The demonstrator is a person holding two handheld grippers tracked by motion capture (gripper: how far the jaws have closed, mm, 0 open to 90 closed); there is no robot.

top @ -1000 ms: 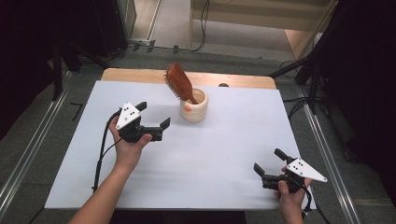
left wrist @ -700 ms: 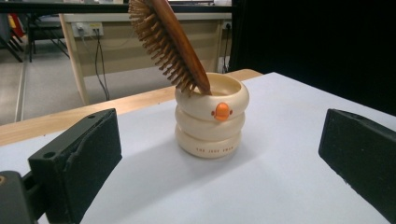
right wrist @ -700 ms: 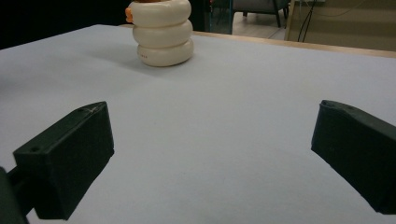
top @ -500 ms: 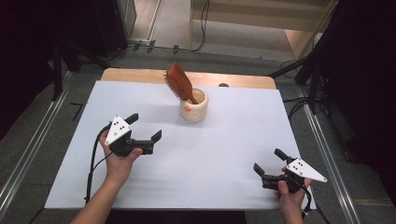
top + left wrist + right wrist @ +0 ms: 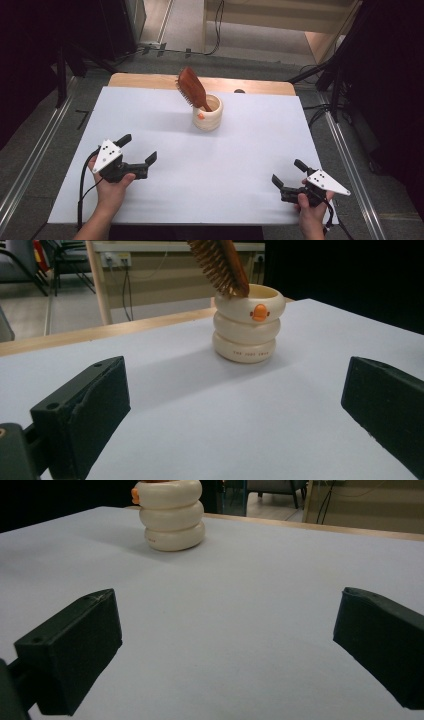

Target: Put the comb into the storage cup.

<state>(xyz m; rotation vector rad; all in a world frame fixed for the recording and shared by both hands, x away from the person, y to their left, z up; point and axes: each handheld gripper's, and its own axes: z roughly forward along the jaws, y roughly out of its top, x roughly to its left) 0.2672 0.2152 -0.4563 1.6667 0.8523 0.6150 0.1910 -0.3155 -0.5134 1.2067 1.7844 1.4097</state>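
While the wooden hairbrush (image 5: pixel 191 88) leans bristles-down in the cream ringed cup (image 5: pixel 208 113), we hold our left hand-held gripper (image 5: pixel 138 155) and right hand-held gripper (image 5: pixel 289 172) empty, jaws spread, well short of that cup. Placing looks finished; next we likely rest.

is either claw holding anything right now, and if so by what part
Nothing is held. The left claw and right claw are both open over bare table; the hairbrush stands in the cream holder, apart from both.
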